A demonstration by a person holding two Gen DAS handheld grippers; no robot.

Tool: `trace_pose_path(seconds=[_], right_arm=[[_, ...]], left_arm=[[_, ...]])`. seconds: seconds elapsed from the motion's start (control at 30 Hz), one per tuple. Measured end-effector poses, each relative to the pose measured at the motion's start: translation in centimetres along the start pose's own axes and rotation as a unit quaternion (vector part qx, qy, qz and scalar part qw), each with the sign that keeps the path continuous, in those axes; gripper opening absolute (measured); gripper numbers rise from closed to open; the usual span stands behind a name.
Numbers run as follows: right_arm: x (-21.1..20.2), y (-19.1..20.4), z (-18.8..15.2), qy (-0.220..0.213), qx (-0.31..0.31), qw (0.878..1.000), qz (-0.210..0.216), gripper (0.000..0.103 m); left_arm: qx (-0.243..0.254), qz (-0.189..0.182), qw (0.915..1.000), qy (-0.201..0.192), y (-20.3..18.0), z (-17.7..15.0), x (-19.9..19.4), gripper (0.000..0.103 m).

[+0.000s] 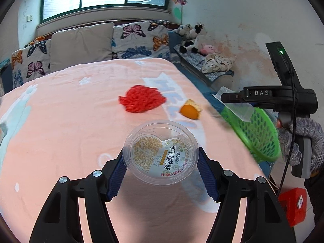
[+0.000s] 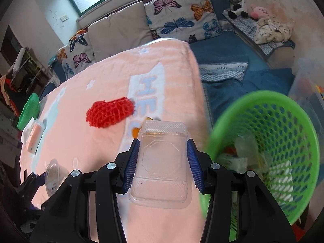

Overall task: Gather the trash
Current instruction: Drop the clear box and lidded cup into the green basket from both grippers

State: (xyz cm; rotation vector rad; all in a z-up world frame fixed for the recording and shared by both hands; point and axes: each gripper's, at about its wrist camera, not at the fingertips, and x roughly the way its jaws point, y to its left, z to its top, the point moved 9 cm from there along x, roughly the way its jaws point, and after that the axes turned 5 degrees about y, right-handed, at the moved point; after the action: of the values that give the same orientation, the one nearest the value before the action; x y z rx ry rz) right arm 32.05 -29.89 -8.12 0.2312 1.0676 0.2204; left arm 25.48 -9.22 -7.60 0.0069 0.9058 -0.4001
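The round clear plastic cup with a printed foil label (image 1: 161,154) sat between the blue ribbed pads of the left hand-held gripper (image 1: 162,170), which was closed narrowly on its sides and held it above the pink blanket-covered bed (image 1: 66,121). The flat clear plastic clamshell tray (image 2: 162,166) was clamped in the same way between the pads of the right hand-held gripper (image 2: 163,164), its far end sticking out past the fingertips. Just right of that tray stood the green perforated plastic basket (image 2: 283,141), beside the bed's edge, with crumpled wrappers inside. Farther out on the blanket lay a red mesh net (image 1: 141,98) and, near it, an orange piece of fruit peel (image 1: 190,109), both apart from either hand-held gripper.
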Motion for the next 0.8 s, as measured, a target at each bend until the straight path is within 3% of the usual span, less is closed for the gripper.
trace_pose_path(seconds=[0.5,0.8], right_arm=[[-2.8,-8.9,-4.8,-0.005,0.063,0.998,-0.016,0.049],[-3.3,-12.1,-6.0,-0.009,0.064,0.996,-0.053,0.050]], left_arm=[[0.036,-0.024,0.9991,0.004,-6.6,0.5,1.0,0.064],[0.049,-0.029,0.9983,0.010,-8.8,1.2,1.9,0.064]])
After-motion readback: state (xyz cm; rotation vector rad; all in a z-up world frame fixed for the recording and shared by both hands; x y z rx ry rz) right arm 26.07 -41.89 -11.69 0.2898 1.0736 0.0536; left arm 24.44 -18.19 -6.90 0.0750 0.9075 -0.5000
